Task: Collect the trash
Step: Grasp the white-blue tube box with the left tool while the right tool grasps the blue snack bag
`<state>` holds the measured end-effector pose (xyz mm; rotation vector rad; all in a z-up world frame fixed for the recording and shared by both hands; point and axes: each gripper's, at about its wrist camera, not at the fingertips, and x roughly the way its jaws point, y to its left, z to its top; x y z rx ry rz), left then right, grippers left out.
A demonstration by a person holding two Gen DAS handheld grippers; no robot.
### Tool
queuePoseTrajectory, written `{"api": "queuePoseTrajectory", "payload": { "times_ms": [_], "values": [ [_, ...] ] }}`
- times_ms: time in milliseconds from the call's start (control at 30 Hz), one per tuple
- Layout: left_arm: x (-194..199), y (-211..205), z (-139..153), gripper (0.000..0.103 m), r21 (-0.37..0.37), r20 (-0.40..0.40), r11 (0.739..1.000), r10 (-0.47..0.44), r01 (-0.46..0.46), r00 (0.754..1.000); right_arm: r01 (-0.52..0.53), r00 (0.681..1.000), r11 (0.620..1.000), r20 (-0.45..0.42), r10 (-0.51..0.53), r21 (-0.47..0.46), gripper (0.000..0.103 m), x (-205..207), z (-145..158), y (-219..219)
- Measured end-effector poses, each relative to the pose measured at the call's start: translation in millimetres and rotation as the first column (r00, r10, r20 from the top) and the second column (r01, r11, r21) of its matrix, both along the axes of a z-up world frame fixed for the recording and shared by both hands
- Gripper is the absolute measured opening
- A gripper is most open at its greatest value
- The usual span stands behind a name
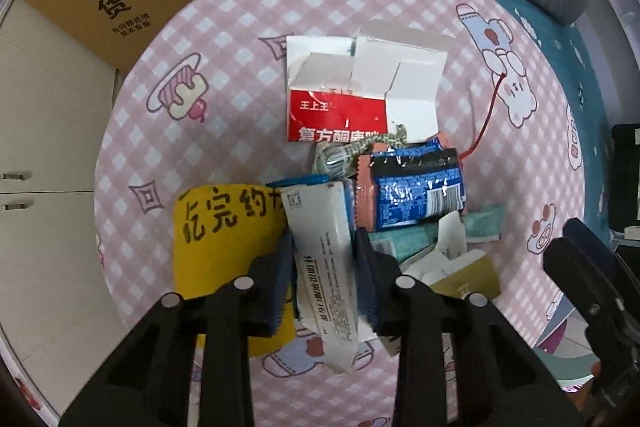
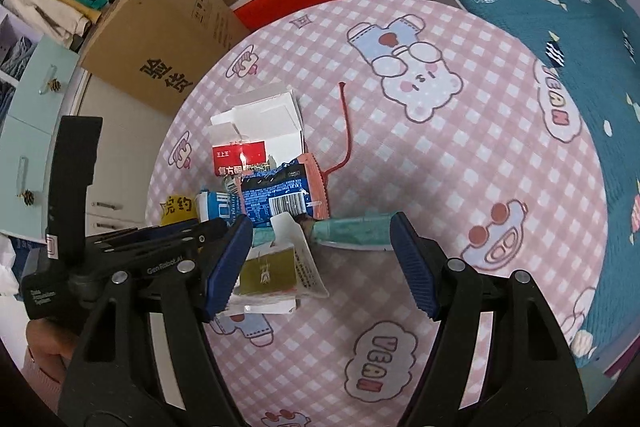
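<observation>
Two tools differed: left hand-held gripper (image 1: 325,277) clamped the white wrapper (image 1: 326,255) lengthwise; right hand-held gripper (image 2: 320,263) gaped wide beside the teal packet (image 2: 352,231).

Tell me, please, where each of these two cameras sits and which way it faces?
Left wrist: on the left gripper, looking along its jaws, shut on a white wrapper; the right gripper shows at right.
Right wrist: on the right gripper, jaws open over the trash pile; the left gripper shows at left.
Shared: the blue wrapper, red-and-white box and pink checked table.
</observation>
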<state>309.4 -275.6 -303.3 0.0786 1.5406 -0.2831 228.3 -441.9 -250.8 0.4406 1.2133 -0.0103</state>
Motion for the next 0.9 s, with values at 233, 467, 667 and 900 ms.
{"api": "queuePoseTrajectory", "payload": {
  "times_ms": [233,467,667,900],
  "values": [
    [2.8,17.8,25.3,0.026,-0.068,0.012,0.997,0.046,-0.045,0.999,-0.101,0.995,0.994,-0.030,0.100,-0.040,0.073,25.5,-10.3,23.6],
    [0.4,36.3,22.8,0.026,-0.069,-0.009,0.992,0.105,-0.106,0.994,-0.145,0.986,0.986,-0.090,0.137,-0.078,0.073,48.6,-37.4,43.0],
    [-1.4,40.3,18.8,0.026,-0.052,-0.008,0.992,0.114,-0.114,0.993,-0.149,0.981,0.983,-0.137,0.134,-0.104,0.075,62.0,-57.8,49.8],
    [0.1,37.9,19.4,0.026,-0.052,0.002,0.993,0.105,-0.104,0.994,-0.179,0.978,0.976,-0.133,0.162,-0.123,0.066,69.7,-66.0,57.9]
  ]
}}
